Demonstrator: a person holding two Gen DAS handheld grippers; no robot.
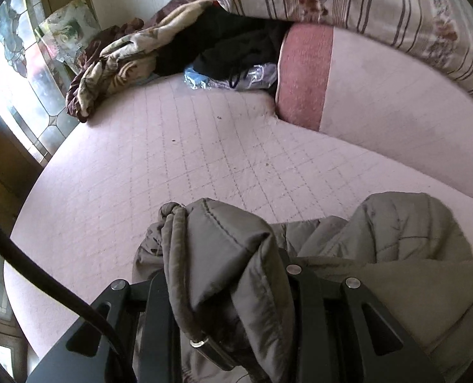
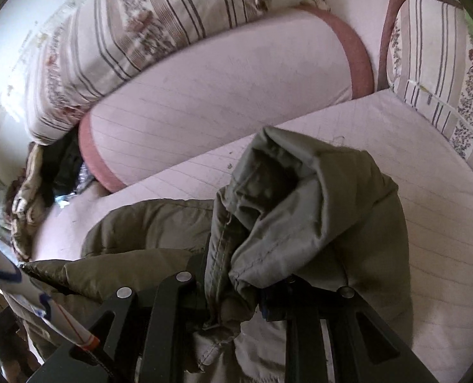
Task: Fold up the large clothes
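An olive-green padded jacket (image 1: 395, 233) lies at the near edge of a pink quilted mattress (image 1: 179, 159). My left gripper (image 1: 226, 274) is shut on a bunched corner of the jacket with its drawcord, which drapes over and hides the fingertips. In the right wrist view my right gripper (image 2: 246, 274) is shut on another bunched part of the jacket (image 2: 316, 198), with pale lining showing; the fabric folds over the fingers. The rest of the jacket (image 2: 147, 223) spreads left across the mattress (image 2: 427, 210).
A pink bolster (image 1: 364, 95) and striped floral cushions (image 1: 380, 3) line the back. A brown patterned blanket (image 1: 118, 60), dark clothes (image 1: 230, 44) and a plastic bag (image 1: 230, 78) are piled at the far left corner. A stained-glass window (image 1: 16, 73) is at left.
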